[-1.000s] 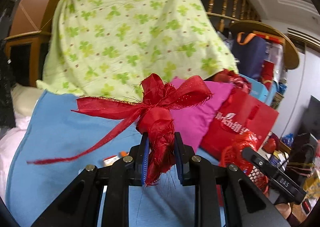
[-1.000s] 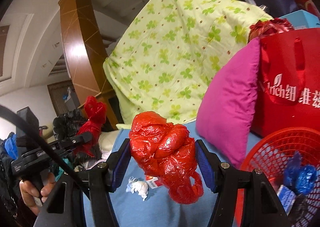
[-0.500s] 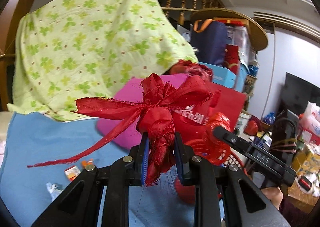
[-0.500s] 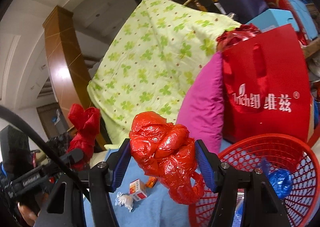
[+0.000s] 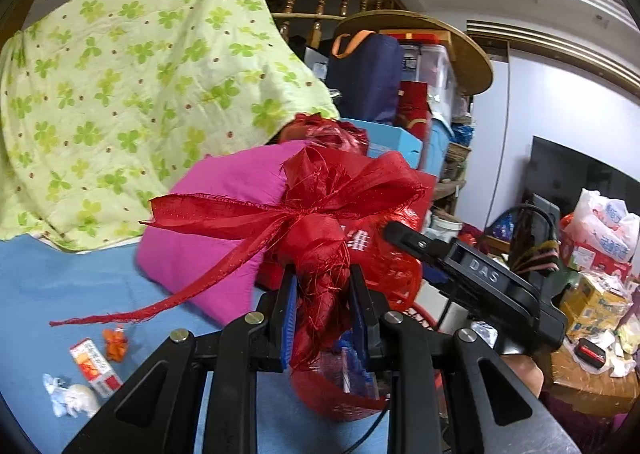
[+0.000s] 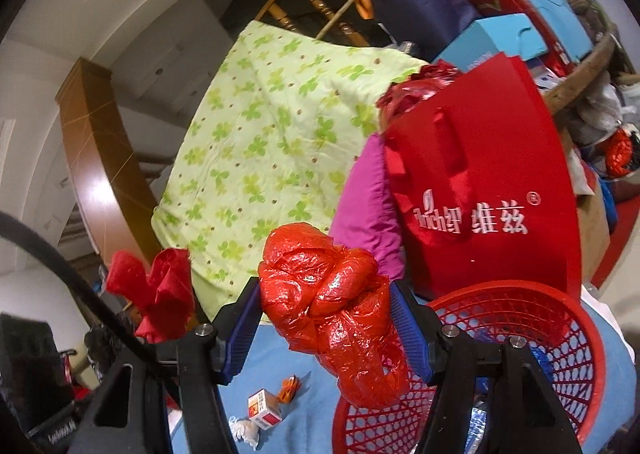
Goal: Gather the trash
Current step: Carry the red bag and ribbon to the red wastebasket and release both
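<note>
left claw [image 5: 324,310] is clamped on a red bow [image 5: 316,221], right claw [image 6: 326,318] clamped on a crumpled red bag [image 6: 332,302] — both held up, likely for dropping in the basket [image 6: 560,310] just below-right. box [image 6: 264,408] and scraps lie on the blue cloth [image 6: 288,354] beneath.

Left wrist view, looking forward along the left gripper [image 5: 323,308], close over the blue sheet [image 5: 72,286], facing right, right wrist view, tilted upward from low over the red basket [image 6: 560,318], both sharing the clover quilt [image 5: 132,85], pink cushion [image 5: 224,205]
</note>
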Motion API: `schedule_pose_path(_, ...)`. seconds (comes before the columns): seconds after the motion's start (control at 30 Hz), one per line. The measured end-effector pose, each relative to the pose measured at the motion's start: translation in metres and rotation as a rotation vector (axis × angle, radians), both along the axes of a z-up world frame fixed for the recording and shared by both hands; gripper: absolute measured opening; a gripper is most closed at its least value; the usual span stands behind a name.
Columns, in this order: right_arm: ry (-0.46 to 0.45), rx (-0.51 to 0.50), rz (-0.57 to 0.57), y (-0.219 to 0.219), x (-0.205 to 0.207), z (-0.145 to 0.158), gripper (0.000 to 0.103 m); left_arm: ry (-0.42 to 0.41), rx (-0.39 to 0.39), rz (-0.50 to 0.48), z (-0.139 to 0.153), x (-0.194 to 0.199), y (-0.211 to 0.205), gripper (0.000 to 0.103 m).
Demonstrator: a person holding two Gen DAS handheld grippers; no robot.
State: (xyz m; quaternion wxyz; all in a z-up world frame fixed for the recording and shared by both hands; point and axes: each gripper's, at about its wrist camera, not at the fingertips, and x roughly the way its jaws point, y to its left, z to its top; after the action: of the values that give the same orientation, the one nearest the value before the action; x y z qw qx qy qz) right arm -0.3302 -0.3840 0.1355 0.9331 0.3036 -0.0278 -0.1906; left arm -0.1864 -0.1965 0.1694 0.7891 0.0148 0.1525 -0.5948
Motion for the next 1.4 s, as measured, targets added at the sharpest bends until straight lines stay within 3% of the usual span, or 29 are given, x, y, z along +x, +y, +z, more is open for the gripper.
schedule_pose_path(0.47, -0.005, 0.156, -0.140, -0.037, -0.022, -0.019, 0.072, 0.042, 0.046, -0.104, -0.042, -0.018, -0.055, 0.030)
schedule_pose_path(0.53, -0.013, 0.182, -0.153, -0.041, -0.025, -0.022, 0.079, 0.042, 0.066, -0.097, -0.048, -0.020, -0.062, 0.039)
schedule_pose_path(0.6, -0.029, 0.202, -0.172, -0.045, -0.030, -0.024, 0.084, 0.042, 0.078, -0.090, -0.054, -0.019, -0.065, 0.062)
schedule_pose_path(0.67, -0.028, 0.195, -0.185, -0.047, -0.032, -0.024, 0.084, 0.046, 0.071, -0.069, -0.057, -0.016, -0.063, 0.067)
schedule_pose_path(0.93, -0.022, 0.134, -0.157, -0.032, -0.019, -0.016, 0.084, 0.101, 0.069, -0.008, -0.059, 0.011, -0.042, 0.068)
schedule_pose_path(1.4, 0.025, -0.103, 0.052, 0.059, 0.065, 0.007, 0.084, 0.122, 0.191, 0.182, -0.085, 0.062, 0.021, 0.069)
